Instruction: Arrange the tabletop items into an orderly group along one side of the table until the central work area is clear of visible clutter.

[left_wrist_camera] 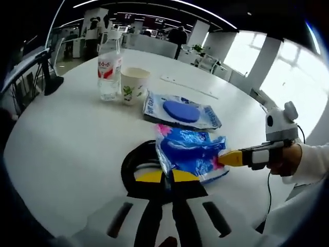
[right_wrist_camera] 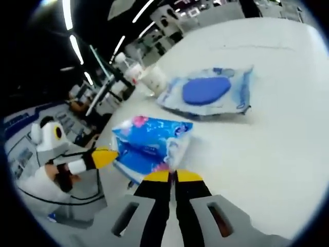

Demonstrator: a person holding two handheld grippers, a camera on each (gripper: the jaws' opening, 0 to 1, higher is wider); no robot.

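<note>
Open-plan office, ceiling strip lights (left_wrist_camera: 154,7), desk rows, white mtg table (left_wrist_camera: 67,139)

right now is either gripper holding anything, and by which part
Both hold the blue snack packet: the left gripper pinches its near edge, and the right gripper pinches the opposite end, fingers closed on the plastic.

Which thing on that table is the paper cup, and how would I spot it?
On the round white table, look to the far side where a clear water bottle stands. The paper cup sits right beside it: short, open-topped, cream-coloured with a small green leaf print, unlike the flat blue packets nearby.
</note>
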